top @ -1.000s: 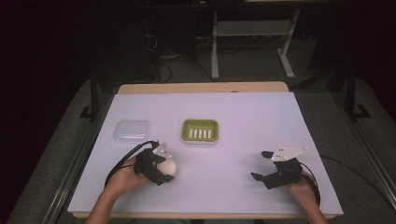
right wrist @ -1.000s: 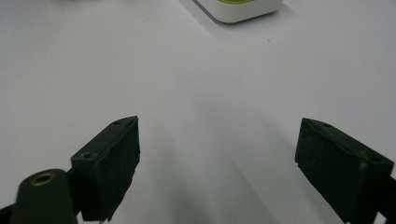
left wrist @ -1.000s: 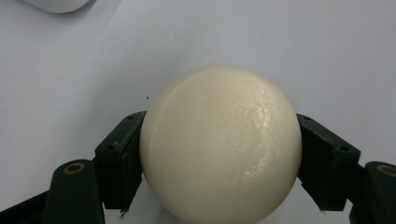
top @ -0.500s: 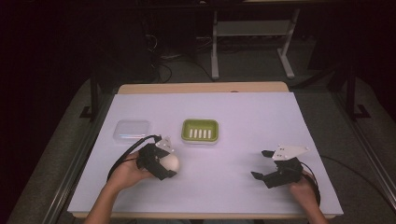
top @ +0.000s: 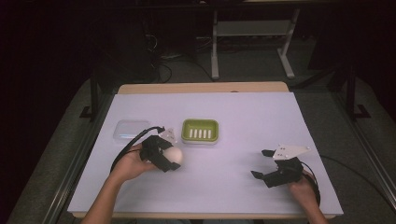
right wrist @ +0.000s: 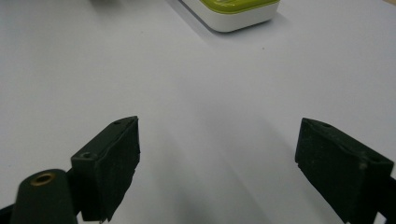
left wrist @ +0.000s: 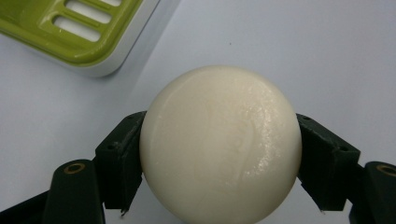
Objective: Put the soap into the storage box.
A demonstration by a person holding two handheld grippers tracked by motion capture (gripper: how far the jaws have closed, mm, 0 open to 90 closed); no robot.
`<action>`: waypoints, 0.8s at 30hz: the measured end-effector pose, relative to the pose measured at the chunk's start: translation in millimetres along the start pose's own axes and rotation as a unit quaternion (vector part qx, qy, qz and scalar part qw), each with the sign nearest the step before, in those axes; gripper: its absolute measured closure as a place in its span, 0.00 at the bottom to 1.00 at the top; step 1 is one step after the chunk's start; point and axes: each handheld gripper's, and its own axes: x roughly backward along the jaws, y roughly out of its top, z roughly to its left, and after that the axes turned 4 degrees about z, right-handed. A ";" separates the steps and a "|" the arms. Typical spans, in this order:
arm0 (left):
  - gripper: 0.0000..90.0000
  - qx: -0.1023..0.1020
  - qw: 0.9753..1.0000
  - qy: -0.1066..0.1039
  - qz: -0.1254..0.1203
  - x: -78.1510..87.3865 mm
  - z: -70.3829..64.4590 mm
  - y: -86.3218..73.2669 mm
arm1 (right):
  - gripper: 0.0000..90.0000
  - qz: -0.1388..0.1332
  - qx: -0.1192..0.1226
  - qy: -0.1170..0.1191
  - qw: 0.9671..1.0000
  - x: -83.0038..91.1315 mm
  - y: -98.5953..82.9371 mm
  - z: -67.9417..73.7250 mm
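High view looks forward and down over the whole bench (top: 243, 116) from the person's side. Left gripper view sits very close, peering along its own fingers (left wrist: 119, 158) at the bench. Right gripper view looks low across the bench. All three catch the green soap dish (top: 200, 130).

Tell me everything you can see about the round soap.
The soap is a cream-white, smooth, slightly glossy round bar with a faint pressed mark on its face. The left gripper clamps it on two opposite sides, over the white table cover, a little in front of the green soap dish.
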 end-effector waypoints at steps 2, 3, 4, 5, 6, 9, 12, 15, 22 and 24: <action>0.28 -0.001 1.000 0.000 0.000 0.4 0.9 2.7 | 0.15 -0.001 0.000 0.000 1.000 0.8 0.2 -0.1; 0.28 0.001 1.000 -0.002 0.000 0.8 0.9 4.3 | 0.15 -0.002 0.002 0.001 1.000 0.7 0.3 0.0; 0.28 -0.004 1.000 0.000 0.002 1.4 1.6 5.5 | 0.15 -0.002 0.002 0.001 1.000 0.7 0.3 0.0; 0.28 -0.002 1.000 -0.002 0.001 1.6 1.9 6.7 | 0.15 -0.001 0.002 0.001 1.000 0.6 0.4 0.3; 0.28 -0.002 1.000 -0.002 0.002 2.0 2.2 8.0 | 0.15 -0.002 0.003 0.002 1.000 0.2 0.6 0.2; 0.28 -0.002 1.000 -0.004 0.002 2.6 4.0 11.7 | 0.15 -0.004 0.000 0.002 1.000 -0.4 1.3 0.1; 0.28 -0.002 1.000 -0.005 0.000 3.1 6.1 15.4 | 0.15 -0.005 -0.002 0.001 1.000 -1.3 2.1 0.2; 0.28 0.001 1.000 -0.012 -0.004 1.9 8.7 19.8 | 0.15 -0.005 0.000 0.003 1.000 -2.4 3.0 1.1; 0.28 -0.005 1.000 -0.012 0.002 0.7 13.2 30.3 | 0.15 -0.005 0.003 0.005 1.000 -3.1 4.5 2.2; 0.28 -0.002 1.000 -0.016 -0.004 1.1 14.1 34.4 | 0.15 -0.005 0.004 0.006 1.000 -3.4 4.7 2.6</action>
